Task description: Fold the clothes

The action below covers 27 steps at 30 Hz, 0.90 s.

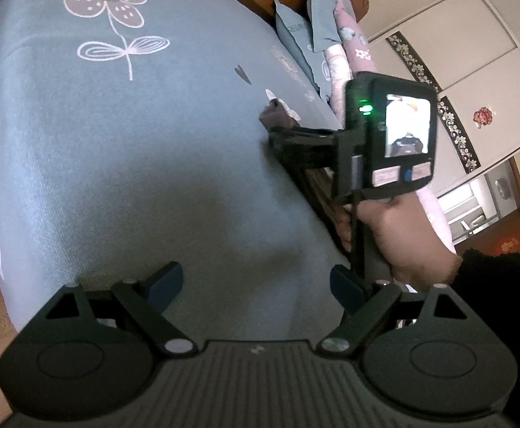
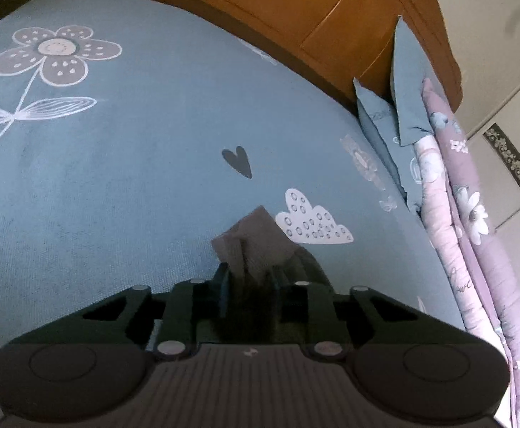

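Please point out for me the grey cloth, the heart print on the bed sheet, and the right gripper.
grey cloth (image 2: 251, 237): right wrist view, its raised front fold.
heart print (image 2: 238, 161): right wrist view, centre of the heart.
right gripper (image 2: 249, 278): right wrist view, midway between the fingertips, jaws closed on the cloth.

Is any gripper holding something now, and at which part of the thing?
The right gripper is closed on a grey-brown cloth, pinching it near a folded corner that sticks up above the blue bed sheet. The left gripper is open and holds nothing.

Black left gripper (image 1: 254, 285) with blue-padded fingers (image 1: 165, 285), silver pivot screws, ribbed grey housing; black fuzzy sleeve (image 1: 499, 285) at the wrist.
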Each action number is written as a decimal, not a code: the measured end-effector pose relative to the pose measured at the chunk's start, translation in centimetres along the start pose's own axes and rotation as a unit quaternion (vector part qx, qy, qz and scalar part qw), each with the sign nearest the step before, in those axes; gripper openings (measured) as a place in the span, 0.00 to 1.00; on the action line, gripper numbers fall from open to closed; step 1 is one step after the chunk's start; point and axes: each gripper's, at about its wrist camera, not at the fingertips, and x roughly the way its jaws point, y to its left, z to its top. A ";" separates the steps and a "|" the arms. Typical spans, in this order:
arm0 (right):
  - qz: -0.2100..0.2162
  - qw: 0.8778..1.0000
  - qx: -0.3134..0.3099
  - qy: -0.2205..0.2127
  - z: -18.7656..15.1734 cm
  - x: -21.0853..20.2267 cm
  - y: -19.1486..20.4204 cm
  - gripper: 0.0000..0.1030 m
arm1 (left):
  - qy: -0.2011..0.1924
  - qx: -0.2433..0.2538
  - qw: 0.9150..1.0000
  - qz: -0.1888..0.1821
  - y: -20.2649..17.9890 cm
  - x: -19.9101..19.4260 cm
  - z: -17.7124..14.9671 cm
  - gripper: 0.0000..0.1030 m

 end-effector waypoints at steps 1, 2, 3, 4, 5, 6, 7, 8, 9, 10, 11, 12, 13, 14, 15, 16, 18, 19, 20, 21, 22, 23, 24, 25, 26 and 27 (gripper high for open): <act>0.005 1.000 0.016 0.001 0.0 -0.2 -0.6 0.24 | 0.001 -0.001 1.000 -0.001 0.0 0.0 0.0 0.86; 0.015 0.999 0.037 0.002 0.0 -0.5 -1.3 0.24 | 0.002 -0.001 1.000 -0.001 0.1 0.2 0.3 0.86; 0.027 0.998 0.065 0.002 0.0 -0.9 -2.3 0.24 | 0.001 0.000 1.000 0.000 0.1 0.3 0.3 0.86; 0.040 0.995 0.094 0.002 0.0 -1.3 -3.4 0.24 | 0.001 0.001 1.000 0.001 0.1 0.3 0.3 0.86; 0.054 0.990 0.129 0.005 -0.1 -1.7 -4.7 0.24 | 0.001 0.004 1.000 0.002 0.0 0.3 0.2 0.87; 0.070 0.983 0.167 0.008 -0.3 -2.0 -6.1 0.24 | 0.003 0.006 1.000 0.004 -0.1 0.3 0.2 0.86; 0.086 0.975 0.205 0.011 -0.7 -2.4 -7.7 0.24 | 0.004 0.007 1.000 0.005 -0.2 0.3 0.3 0.86; 0.101 0.964 0.247 0.011 -1.2 -2.8 -9.4 0.24 | 0.005 0.007 1.000 0.007 -0.2 0.4 0.3 0.86; 0.116 0.951 0.286 0.012 -1.9 -3.2 -11.1 0.24 | 0.006 0.008 1.000 0.008 -0.2 0.5 0.4 0.87; 0.128 0.938 0.322 0.013 -2.6 -3.5 -12.8 0.24 | 0.008 0.010 1.000 0.009 -0.3 0.5 0.5 0.87; 0.136 0.925 0.355 0.013 -3.4 -3.9 -14.5 0.24 | 0.009 0.011 1.000 0.012 -0.4 0.5 0.5 0.87; 0.144 0.913 0.383 0.009 -4.2 -4.3 -16.1 0.24 | 0.010 0.012 1.000 0.014 -0.5 0.6 0.5 0.87; 0.148 0.902 0.405 0.005 -5.0 -4.8 -17.5 0.24 | 0.012 0.014 1.000 0.017 -0.6 0.6 0.6 0.87; 0.149 0.893 0.425 0.000 -5.8 -5.4 -18.9 0.24 | 0.014 0.018 1.000 0.021 -0.8 0.6 0.6 0.87; 0.146 0.886 0.441 -0.003 -6.6 -6.0 -20.1 0.24 | 0.016 0.021 0.999 0.024 -0.9 0.7 0.6 0.87; 0.141 0.880 0.453 -0.005 -7.4 -6.5 -21.2 0.24 | 0.018 0.024 0.999 0.027 -1.1 0.7 0.7 0.87; 0.130 0.870 0.475 -0.012 -9.2 -7.8 -23.2 0.24 | 0.023 0.029 0.999 0.034 -1.4 0.8 0.7 0.87; 0.124 0.866 0.485 -0.013 -10.1 -8.4 -24.1 0.24 | 0.025 0.033 0.998 0.039 -1.6 0.9 0.7 0.87; 0.117 0.862 0.493 -0.017 -11.0 -9.0 -24.8 0.24 | 0.027 0.036 0.998 0.044 -1.8 0.9 0.7 0.87; 0.111 0.858 0.502 -0.021 -11.9 -9.7 -25.6 0.24 | 0.029 0.040 0.998 0.049 -2.0 1.0 0.7 0.87; 0.106 0.852 0.512 -0.026 -12.8 -10.4 -26.3 0.24 | 0.031 0.045 0.997 0.053 -2.2 1.1 0.7 0.87; 0.102 0.847 0.521 -0.031 -13.8 -11.1 -27.1 0.24 | 0.033 0.051 0.996 0.058 -2.4 1.2 0.8 0.87; 0.098 0.842 0.529 -0.036 -14.7 -11.9 -27.8 0.24 | 0.035 0.056 0.996 0.063 -2.6 1.2 0.8 0.87; 0.091 0.839 0.534 -0.042 -15.6 -12.7 -28.5 0.24 | 0.038 0.061 0.995 0.068 -2.8 1.3 0.8 0.87; 0.085 0.836 0.540 -0.047 -16.5 -13.6 -29.2 0.24 | 0.039 0.060 0.995 0.072 -3.0 1.4 0.8 0.87; 0.080 0.831 0.548 -0.051 -17.4 -14.3 -29.8 0.24 | 0.040 0.059 0.994 0.077 -3.2 1.4 0.9 0.87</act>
